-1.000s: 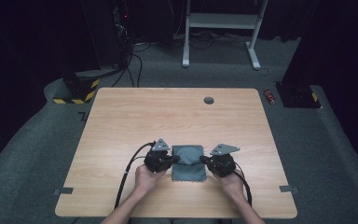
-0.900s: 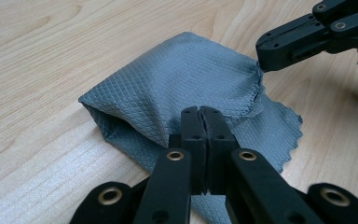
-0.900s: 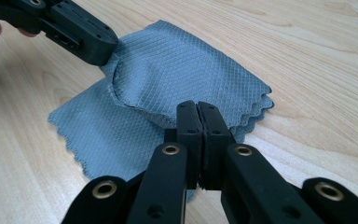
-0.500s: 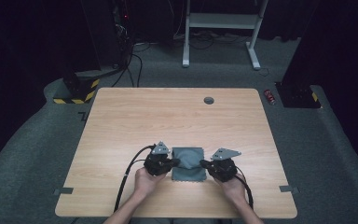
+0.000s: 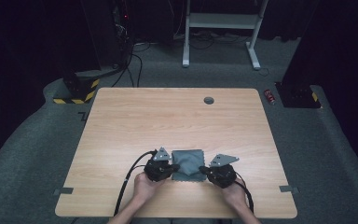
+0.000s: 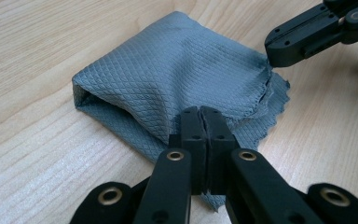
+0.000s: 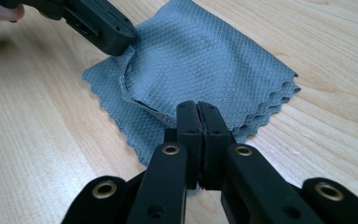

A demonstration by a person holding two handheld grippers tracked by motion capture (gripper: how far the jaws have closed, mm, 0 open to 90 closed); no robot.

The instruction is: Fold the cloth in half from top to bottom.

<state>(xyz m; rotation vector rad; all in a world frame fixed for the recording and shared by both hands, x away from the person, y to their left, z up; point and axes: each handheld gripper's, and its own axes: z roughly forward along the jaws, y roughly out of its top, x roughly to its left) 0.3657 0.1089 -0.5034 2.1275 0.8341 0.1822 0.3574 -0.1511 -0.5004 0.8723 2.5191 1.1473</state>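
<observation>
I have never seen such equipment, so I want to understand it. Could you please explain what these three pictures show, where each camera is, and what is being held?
A person sits at a wooden table and holds a hand-held tool with two black jaws in each hand. The high view looks down from above: the left gripper and the right gripper meet a folded grey microfibre cloth from either side. The other two pictures come from cameras riding on the grippers, each looking along its own jaws. In both, the jaws are closed together, pinching the near edge of the cloth, whose layers have zigzag-cut edges. Each also shows the other gripper at the far corner.
</observation>
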